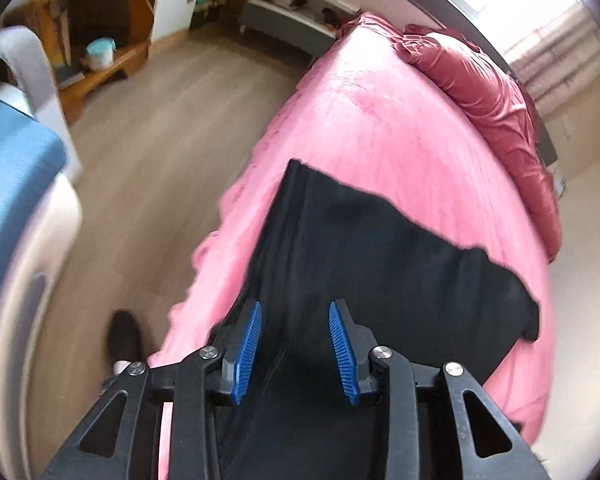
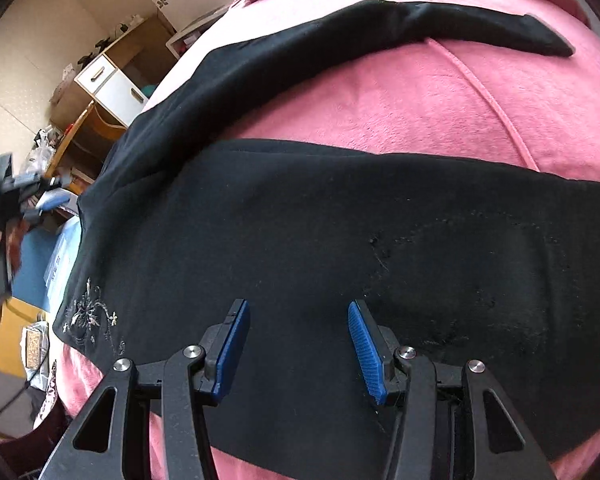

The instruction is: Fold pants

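Note:
Black pants (image 2: 340,240) lie spread on a pink bed (image 2: 420,96), one leg (image 2: 440,20) stretching off toward the far side. A pale embroidered motif (image 2: 90,316) marks the cloth near the bed's left edge. My right gripper (image 2: 298,312) is open and empty, just above the wide part of the pants. In the left wrist view the pants (image 1: 360,248) lie near the bed's left edge. My left gripper (image 1: 294,312) is open and empty over them. It also shows blurred at the far left of the right wrist view (image 2: 20,196).
A dark red duvet (image 1: 488,92) is bunched along the far side of the bed (image 1: 360,120). Wooden floor (image 1: 160,140), a wooden shelf unit (image 1: 100,40) and a grey cabinet (image 1: 292,12) lie to the left. A shoe (image 1: 124,336) stands by the bed. A white-drawer cabinet (image 2: 112,84) stands beyond.

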`<state>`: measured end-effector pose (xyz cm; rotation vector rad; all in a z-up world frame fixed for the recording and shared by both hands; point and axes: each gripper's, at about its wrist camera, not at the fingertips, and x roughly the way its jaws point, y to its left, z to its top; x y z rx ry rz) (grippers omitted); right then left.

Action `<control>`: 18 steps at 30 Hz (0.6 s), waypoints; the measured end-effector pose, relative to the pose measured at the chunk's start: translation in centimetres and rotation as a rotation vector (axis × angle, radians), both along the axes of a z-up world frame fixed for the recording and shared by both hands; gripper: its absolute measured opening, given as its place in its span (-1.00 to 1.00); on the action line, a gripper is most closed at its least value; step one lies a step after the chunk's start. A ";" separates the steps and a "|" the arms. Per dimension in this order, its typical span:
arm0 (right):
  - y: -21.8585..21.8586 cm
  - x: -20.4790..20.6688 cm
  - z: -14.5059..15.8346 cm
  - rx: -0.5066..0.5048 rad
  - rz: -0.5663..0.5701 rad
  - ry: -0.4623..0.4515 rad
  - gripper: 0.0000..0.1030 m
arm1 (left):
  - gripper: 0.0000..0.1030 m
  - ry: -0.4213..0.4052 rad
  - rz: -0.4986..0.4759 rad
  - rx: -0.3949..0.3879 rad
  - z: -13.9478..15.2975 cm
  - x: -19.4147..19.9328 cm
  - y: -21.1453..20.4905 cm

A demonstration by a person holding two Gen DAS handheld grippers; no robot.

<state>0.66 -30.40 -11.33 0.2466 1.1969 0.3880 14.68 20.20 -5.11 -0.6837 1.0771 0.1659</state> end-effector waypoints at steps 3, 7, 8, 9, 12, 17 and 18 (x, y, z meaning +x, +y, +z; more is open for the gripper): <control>0.1 0.2 -0.4 0.012 -0.011 0.012 0.09 | -0.30 0.015 0.038 -0.034 -1.1 2.9 1.1; 0.7 1.8 -0.5 0.011 -0.013 0.027 0.17 | -0.30 0.036 0.107 -0.108 -3.0 6.0 2.9; 0.8 1.8 -0.6 0.007 -0.011 0.029 0.20 | -0.30 0.047 0.121 -0.131 -3.7 6.8 3.2; 0.9 1.9 -0.7 0.005 -0.009 0.033 0.24 | -0.30 0.054 0.132 -0.141 -4.0 7.2 3.5; 1.4 2.5 -0.9 0.001 -0.005 0.041 0.31 | -0.30 0.078 0.142 -0.141 -4.9 8.9 3.7; 2.2 2.9 -1.2 -0.004 -0.001 0.047 0.36 | -0.34 0.097 0.142 -0.156 -5.6 11.1 3.6; 2.3 3.0 -1.2 -0.008 0.000 0.047 0.36 | -0.34 0.095 0.137 -0.151 -5.6 11.3 3.6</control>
